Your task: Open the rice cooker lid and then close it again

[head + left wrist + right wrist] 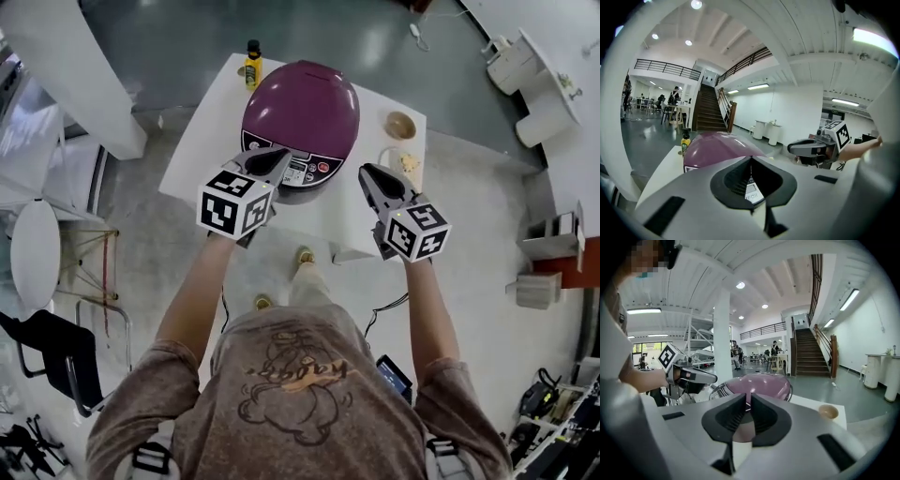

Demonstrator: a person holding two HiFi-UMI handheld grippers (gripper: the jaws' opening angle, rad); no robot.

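Note:
A purple rice cooker [300, 108] stands on the white table [202, 141] with its lid down and its control panel [309, 172] facing me. My left gripper [274, 161] hangs just above the panel's left side, its jaws together with nothing in them. My right gripper [368, 174] is in the air off the cooker's front right, apart from it, its jaws all but touching and empty. The left gripper view looks over the shut tips [751, 158] at the cooker [717, 145] and the right gripper [793, 148]. In the right gripper view the dome [764, 383] lies beyond the tips [748, 398].
A yellow bottle [252, 64] stands at the table's far left corner. A tan bowl [400, 125] and a white cup [403, 161] sit to the cooker's right. On the floor to the left are a round white table [36, 253] and a black chair [56, 347].

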